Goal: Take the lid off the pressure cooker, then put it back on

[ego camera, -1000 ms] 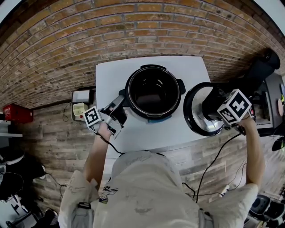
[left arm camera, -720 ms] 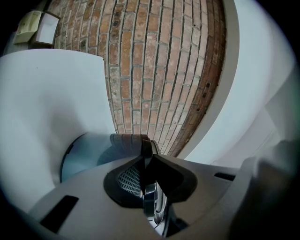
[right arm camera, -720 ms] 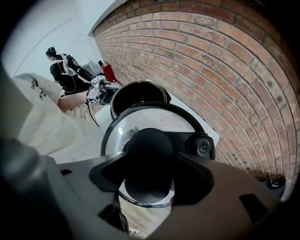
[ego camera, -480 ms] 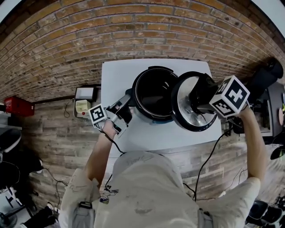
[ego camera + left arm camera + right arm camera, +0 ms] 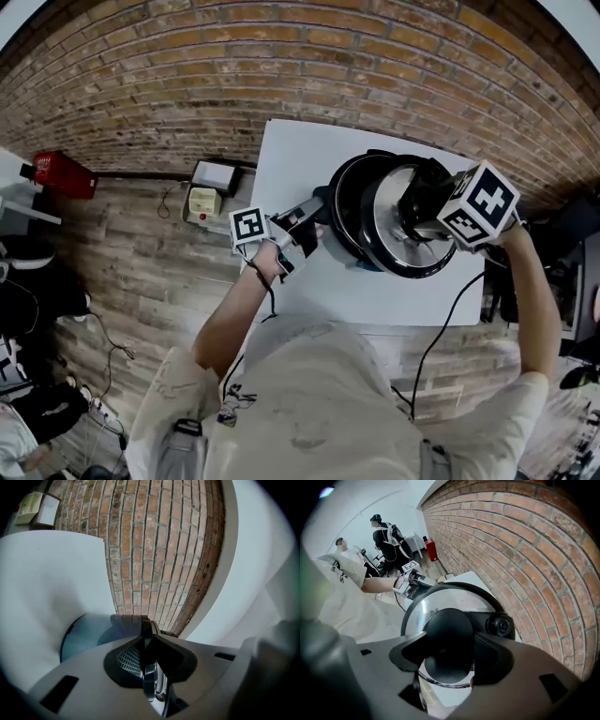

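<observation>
Right gripper (image 5: pixel 452 656) is clamped on the fat black knob (image 5: pixel 447 630) in the middle of the lid (image 5: pixel 389 246). The jaws stand pretty wide but are pressed against both sides of the knob, so it's carrying the lid. In the head view the lid sits over the mouth of the pressure cooker (image 5: pixel 345 211), shoved a bit toward 3 o'clock, with a crescent of the pot's black rim peeking out at 9 o'clock. Can't tell if the lid is touching the rim or just floating above it. The steam valve (image 5: pixel 501 626) is at about 3 o'clock from the knob in the right gripper view.

Left gripper (image 5: pixel 149 656) comes in from the cooker's 9 o'clock. Its jaws are nearly together, pinching the thin dark side handle (image 5: pixel 146 629) of the pot.

The cooker stands on a white table (image 5: pixel 309 150), toward its 3 o'clock half, with a brick wall (image 5: pixel 281 75) at 12 o'clock.
</observation>
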`<act>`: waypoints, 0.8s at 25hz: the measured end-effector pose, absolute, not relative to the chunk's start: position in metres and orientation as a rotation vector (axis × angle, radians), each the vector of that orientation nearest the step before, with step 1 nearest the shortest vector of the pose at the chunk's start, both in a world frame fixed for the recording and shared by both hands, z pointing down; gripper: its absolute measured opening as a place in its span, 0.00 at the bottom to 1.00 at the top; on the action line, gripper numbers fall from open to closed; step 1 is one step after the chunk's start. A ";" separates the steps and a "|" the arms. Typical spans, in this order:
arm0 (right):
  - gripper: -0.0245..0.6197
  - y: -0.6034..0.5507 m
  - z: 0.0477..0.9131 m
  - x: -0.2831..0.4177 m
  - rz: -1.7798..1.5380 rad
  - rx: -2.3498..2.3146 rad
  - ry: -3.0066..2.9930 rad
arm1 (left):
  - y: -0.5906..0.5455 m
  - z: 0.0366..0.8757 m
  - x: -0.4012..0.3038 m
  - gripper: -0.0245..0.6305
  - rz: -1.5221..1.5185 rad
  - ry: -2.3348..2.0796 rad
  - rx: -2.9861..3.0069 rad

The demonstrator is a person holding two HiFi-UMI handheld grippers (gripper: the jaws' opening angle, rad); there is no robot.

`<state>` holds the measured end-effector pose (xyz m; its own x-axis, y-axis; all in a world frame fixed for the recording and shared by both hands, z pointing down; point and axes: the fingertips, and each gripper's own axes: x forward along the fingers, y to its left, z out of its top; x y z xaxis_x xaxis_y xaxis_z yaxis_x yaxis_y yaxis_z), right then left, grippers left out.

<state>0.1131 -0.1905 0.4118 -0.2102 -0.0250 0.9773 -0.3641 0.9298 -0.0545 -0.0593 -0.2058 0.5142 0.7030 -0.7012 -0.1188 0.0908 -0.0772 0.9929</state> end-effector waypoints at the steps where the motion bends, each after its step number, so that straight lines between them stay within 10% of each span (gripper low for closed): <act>1: 0.50 -0.193 0.414 0.107 0.310 0.280 -1.762 | -0.205 0.513 -0.060 0.14 -0.710 -0.523 1.512; 20: 0.50 -0.217 0.454 0.056 0.310 0.206 -1.703 | -0.203 0.513 -0.062 0.14 -0.713 -0.521 1.506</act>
<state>0.0558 -0.2169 0.4537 -0.1552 0.0399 0.9871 -0.3107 0.9465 -0.0871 -0.0623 -0.2033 0.5129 0.6996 -0.7044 -0.1201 0.1005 -0.0694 0.9925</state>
